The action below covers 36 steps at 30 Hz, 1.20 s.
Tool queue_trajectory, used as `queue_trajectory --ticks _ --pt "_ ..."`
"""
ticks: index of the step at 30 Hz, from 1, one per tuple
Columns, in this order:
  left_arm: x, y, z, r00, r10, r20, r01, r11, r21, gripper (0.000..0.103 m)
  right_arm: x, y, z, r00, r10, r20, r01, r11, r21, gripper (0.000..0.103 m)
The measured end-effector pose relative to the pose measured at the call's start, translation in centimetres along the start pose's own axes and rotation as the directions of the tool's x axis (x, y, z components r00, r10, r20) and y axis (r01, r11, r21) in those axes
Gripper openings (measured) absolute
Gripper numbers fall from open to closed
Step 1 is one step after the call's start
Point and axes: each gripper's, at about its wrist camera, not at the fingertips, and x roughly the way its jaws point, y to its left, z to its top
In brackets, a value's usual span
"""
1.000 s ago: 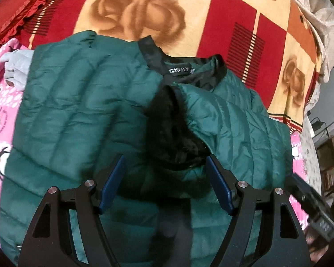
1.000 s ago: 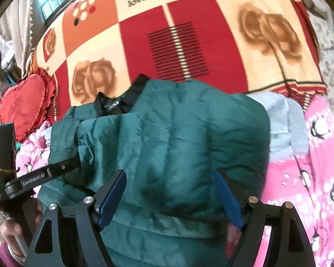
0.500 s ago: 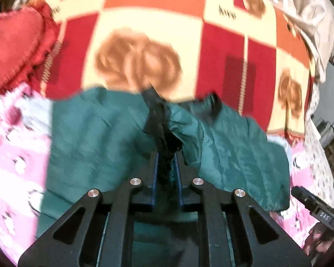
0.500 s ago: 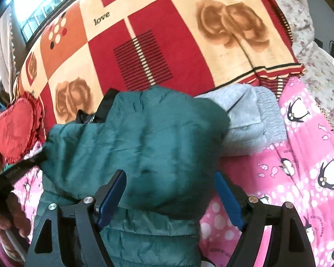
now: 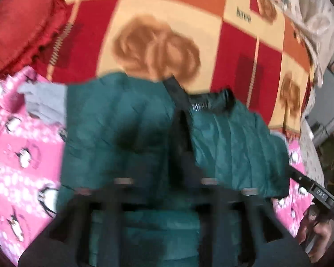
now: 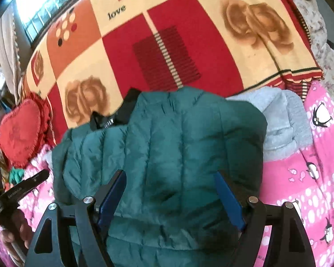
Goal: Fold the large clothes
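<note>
Two tongs hover over a green puffer jacket [image 6: 167,155] lying partly folded on the bed [image 6: 311,155]. Left tongs [image 5: 164,191], blurred, are opening, dark lining between their jaws. Right tongs [image 6: 171,198] stand spread wide, grasping nothing.

The jacket [image 6: 167,155] lies on the bed, its collar [image 6: 113,115] at the far end, resting on the edge of the checked blanket [image 6: 167,51] spread behind it. The penguin sheet [image 6: 311,178] lies under the jacket's near part and to both sides. In the right wrist view a folded grey garment [image 6: 285,122] sits just right of the jacket, touching it, and a heart-shaped cushion [image 6: 22,131] lies far left. The right tongs [image 6: 170,198] hover over the jacket; the left tongs [image 5: 164,184] do too.
</note>
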Motion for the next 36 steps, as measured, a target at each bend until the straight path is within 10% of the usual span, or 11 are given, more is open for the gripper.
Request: queue_trajectory --ticks 1,10,13,15,23,36 --pt "0.6 -0.3 -0.3 1.0 -0.024 -0.006 0.024 1.0 -0.012 0.074 0.0 -0.1 -0.1 1.0 -0.004 -0.001 0.004 1.0 -0.004 0.079" --pt "6.2 -2.4 -1.0 0.996 0.013 -0.093 -0.019 0.997 -0.07 0.074 -2.1 -4.2 0.2 0.997 -0.063 0.033 0.061 0.996 0.06 0.08" --pt "5.5 -3.2 -0.8 0.997 0.031 -0.071 -0.033 0.999 -0.032 0.026 -2.5 -5.1 0.3 0.996 -0.079 0.038 0.076 0.994 0.078 0.081" --pt "4.2 -3.4 -0.1 0.998 0.036 -0.045 -0.037 0.999 -0.018 0.018 -2.5 -5.3 0.4 0.996 -0.083 0.034 0.08 0.993 0.087 0.081" --pt "-2.9 1.8 2.0 0.983 0.117 0.144 -0.11 0.992 -0.058 0.016 -0.7 -1.5 1.5 0.999 -0.041 0.034 0.04 0.999 0.009 0.081" --pt "1.4 7.0 -1.0 0.984 0.179 -0.01 -0.179 0.979 -0.095 0.022 10.3 5.4 -0.1 0.979 -0.196 -0.062 0.172 0.944 -0.282 0.081"
